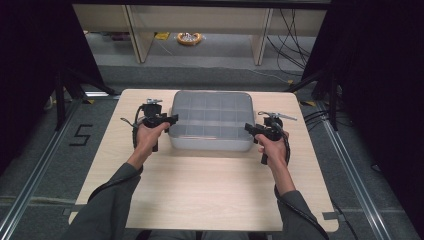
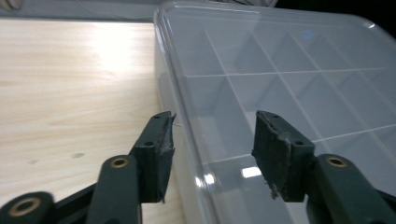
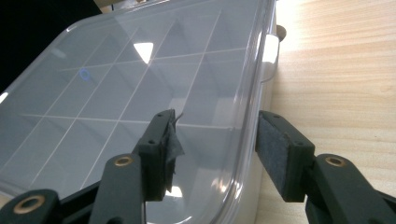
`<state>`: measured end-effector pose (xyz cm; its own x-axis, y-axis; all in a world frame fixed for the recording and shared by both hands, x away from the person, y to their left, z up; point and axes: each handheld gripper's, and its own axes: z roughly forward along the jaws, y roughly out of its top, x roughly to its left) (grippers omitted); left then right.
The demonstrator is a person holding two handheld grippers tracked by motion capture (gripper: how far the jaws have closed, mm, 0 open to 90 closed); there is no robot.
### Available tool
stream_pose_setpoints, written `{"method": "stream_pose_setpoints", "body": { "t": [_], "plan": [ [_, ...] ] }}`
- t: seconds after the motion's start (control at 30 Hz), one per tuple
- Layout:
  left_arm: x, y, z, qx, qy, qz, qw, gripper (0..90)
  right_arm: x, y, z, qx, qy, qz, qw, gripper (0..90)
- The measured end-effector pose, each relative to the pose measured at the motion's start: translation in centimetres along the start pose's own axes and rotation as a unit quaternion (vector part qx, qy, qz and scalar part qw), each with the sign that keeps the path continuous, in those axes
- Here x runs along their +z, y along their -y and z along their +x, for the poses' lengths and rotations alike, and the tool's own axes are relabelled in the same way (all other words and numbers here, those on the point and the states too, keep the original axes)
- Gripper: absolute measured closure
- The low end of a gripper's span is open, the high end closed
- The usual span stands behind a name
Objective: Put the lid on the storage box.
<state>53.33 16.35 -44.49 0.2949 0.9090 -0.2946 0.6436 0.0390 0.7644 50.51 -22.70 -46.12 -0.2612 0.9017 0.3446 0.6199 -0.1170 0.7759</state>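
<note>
A: Where does the high view sit?
B: Above the person's side, facing forward and down over the whole tabletop (image 1: 210, 185).
A: And the gripper views?
B: Low and very close, each looking along its own fingers (image 2: 156, 149) at opposite edges of the clear box (image 1: 211, 120), which all views share.

Left tongs (image 1: 171, 120) and right tongs (image 1: 248, 129) both part-open; forearms angled inward.

black "5" marked on floor (image 1: 81, 135)
</note>
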Motion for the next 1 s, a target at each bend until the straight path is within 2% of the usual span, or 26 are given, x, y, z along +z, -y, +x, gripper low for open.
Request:
{"method": "stream_pose_setpoints", "body": {
  "t": [0.03, 0.07, 0.1, 0.13, 0.17, 0.23, 0.27, 0.33, 0.43, 0.47, 0.5, 0.53, 0.57, 0.73, 0.8, 0.83, 0.9, 0.97, 1.0],
  "plan": [
    [0.2, 0.1, 0.1, -0.005, 0.001, 0.007, 1.0000, 47.5, 0.0, 0.0, 0.0, 0.006, -0.004, 0.000, 1.0000, 49.7],
    [0.3, 0.2, 0.1, -0.001, -0.003, 0.011, 0.9999, 47.2, -0.1, 0.0, 0.1, 0.019, -0.009, 0.003, 0.9998, 49.8],
    [0.4, 0.3, 0.1, 0.003, -0.007, 0.014, 0.9999, 47.2, -0.1, 0.0, 0.1, 0.016, -0.008, 0.002, 0.9998, 50.2],
    [0.5, 0.4, 0.1, -0.004, -0.002, 0.010, 0.9999, 47.2, -0.1, -0.1, -0.1, 0.001, -0.002, 0.001, 1.0000, 50.4],
    [0.5, 0.5, 0.2, -0.008, 0.003, 0.012, 0.9999, 47.3, -0.2, -0.1, 0.3, 0.026, 0.000, 0.006, 0.9996, 50.9],
    [0.4, 0.7, 0.3, -0.020, 0.011, 0.013, 0.9996, 48.0, -0.1, -0.2, 0.1, 0.021, 0.006, 0.002, 0.9998, 52.1],
    [0.4, 0.7, 0.4, -0.017, 0.017, 0.012, 0.9996, 49.3, -0.3, -0.3, 0.1, 0.025, 0.003, 0.006, 0.9997, 53.2],
    [0.3, 0.8, 0.5, -0.016, 0.020, 0.012, 0.9996, 50.4, -0.2, -0.3, 0.0, 0.014, 0.007, 0.001, 0.9999, 56.3],
    [0.3, 0.8, 0.6, -0.020, 0.022, 0.010, 0.9995, 52.2, -0.3, -0.3, 0.2, 0.014, 0.002, 0.004, 0.9999, 58.1],
    [0.3, 0.8, 0.7, -0.020, 0.023, 0.009, 0.9995, 52.9, -0.2, -0.3, 0.2, 0.006, 0.006, 0.000, 1.0000, 58.4],
    [0.3, 0.9, 0.7, -0.019, 0.024, 0.007, 0.9995, 53.1, -0.2, -0.3, -0.1, -0.013, 0.009, -0.003, 0.9999, 58.9],
    [0.2, 1.0, 0.7, -0.017, 0.022, 0.005, 0.9996, 53.3, -0.1, -0.3, -0.1, -0.017, 0.012, -0.009, 0.9997, 58.9],
    [0.2, 1.0, 0.6, -0.017, 0.023, 0.004, 0.9996, 53.3, -0.2, -0.2, 0.1, -0.008, 0.012, -0.006, 0.9999, 59.0],
    [0.0, 1.1, 0.4, -0.007, 0.019, 0.008, 0.9998, 53.7, 0.1, -0.4, 0.0, -0.014, 0.022, -0.013, 0.9996, 59.0],
    [-0.1, 1.1, 0.4, -0.008, 0.020, 0.007, 0.9997, 54.0, 0.0, -0.4, 0.2, -0.001, 0.017, -0.007, 0.9998, 59.0],
    [-0.1, 1.1, 0.4, -0.009, 0.019, 0.008, 0.9997, 54.2, 0.0, -0.5, 0.5, 0.018, 0.017, -0.003, 0.9997, 59.0],
    [-0.1, 1.1, 0.4, -0.012, 0.020, 0.008, 0.9997, 54.7, 0.1, -0.5, 0.2, 0.002, 0.023, -0.009, 0.9997, 58.9],
    [-0.1, 1.0, 0.5, -0.016, 0.021, 0.009, 0.9996, 54.6, 0.0, -0.5, 0.1, 0.010, 0.013, -0.006, 0.9999, 59.0],
    [-0.1, 1.0, 0.5, -0.020, 0.021, 0.009, 0.9995, 54.5, 0.1, -0.5, 0.2, 0.023, 0.019, -0.004, 0.9995, 58.0]
  ]
}}
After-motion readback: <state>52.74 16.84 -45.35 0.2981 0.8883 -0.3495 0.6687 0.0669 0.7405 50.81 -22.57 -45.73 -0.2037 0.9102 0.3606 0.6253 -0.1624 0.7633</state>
